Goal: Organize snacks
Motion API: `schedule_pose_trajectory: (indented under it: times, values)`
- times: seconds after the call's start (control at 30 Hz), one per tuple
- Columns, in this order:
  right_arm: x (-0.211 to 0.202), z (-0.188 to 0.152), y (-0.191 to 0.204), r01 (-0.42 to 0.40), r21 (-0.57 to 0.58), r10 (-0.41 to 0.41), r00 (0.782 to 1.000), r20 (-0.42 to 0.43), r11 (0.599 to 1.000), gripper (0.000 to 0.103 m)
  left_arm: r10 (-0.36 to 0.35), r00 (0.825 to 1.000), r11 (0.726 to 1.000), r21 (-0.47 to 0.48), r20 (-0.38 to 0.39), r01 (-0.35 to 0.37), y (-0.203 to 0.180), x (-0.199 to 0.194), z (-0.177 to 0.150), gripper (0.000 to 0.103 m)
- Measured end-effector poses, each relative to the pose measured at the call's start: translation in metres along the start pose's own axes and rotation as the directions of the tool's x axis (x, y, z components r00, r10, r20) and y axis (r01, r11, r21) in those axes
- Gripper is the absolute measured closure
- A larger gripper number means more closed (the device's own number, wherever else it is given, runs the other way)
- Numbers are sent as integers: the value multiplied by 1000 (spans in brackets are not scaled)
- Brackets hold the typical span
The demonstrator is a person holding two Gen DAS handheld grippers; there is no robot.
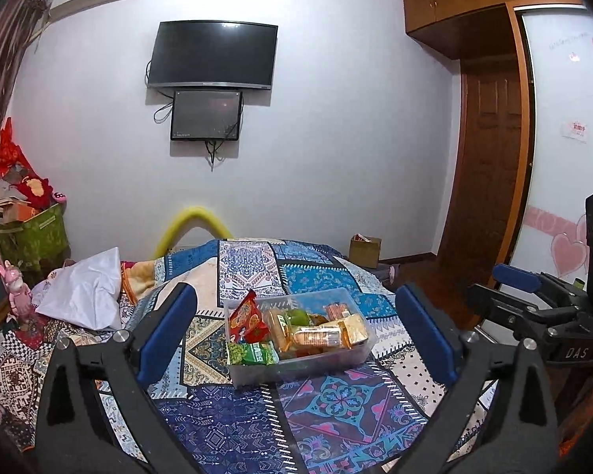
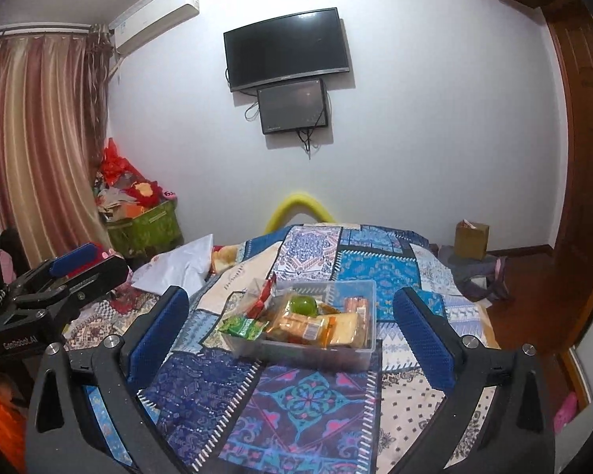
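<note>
A clear plastic bin (image 1: 296, 371) stands on the patterned bedspread (image 1: 336, 407). It holds a red packet (image 1: 249, 316), a green packet (image 1: 257, 353), a round green fruit (image 1: 298, 316), orange-wrapped biscuits (image 1: 316, 335) and a yellow packet (image 1: 354, 326). My left gripper (image 1: 295, 289) hovers short of the bin, open, its blue pads empty. The right wrist view shows the same bin (image 2: 316, 351), with the green packet (image 2: 243, 326) hanging over its near-left rim. My right gripper (image 2: 289, 293) is open and empty too. Each gripper appears at the edge of the other's view.
A white pillow (image 1: 87, 292) lies on the bed's left side. Beyond it stand a pink figurine (image 1: 17, 288) and a green box (image 1: 31, 233) piled with clutter. A cardboard box (image 1: 365, 251) sits on the wooden floor past the bed's right edge.
</note>
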State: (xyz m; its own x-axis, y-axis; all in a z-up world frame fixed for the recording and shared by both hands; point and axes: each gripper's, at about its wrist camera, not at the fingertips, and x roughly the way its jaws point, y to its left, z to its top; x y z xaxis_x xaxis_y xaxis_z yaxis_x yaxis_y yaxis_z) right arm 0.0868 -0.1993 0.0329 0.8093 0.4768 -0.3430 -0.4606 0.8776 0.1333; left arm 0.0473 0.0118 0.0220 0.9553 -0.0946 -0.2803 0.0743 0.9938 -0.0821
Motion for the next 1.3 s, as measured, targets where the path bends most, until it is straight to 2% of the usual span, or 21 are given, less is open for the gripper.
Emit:
schedule_pose_trajectory:
  times: [1.3]
  values:
    - [-6,-3,4,3,-7,-3,1000,2,1000,0,-12,999,1000,-12,-39,12,2,10,-6,1]
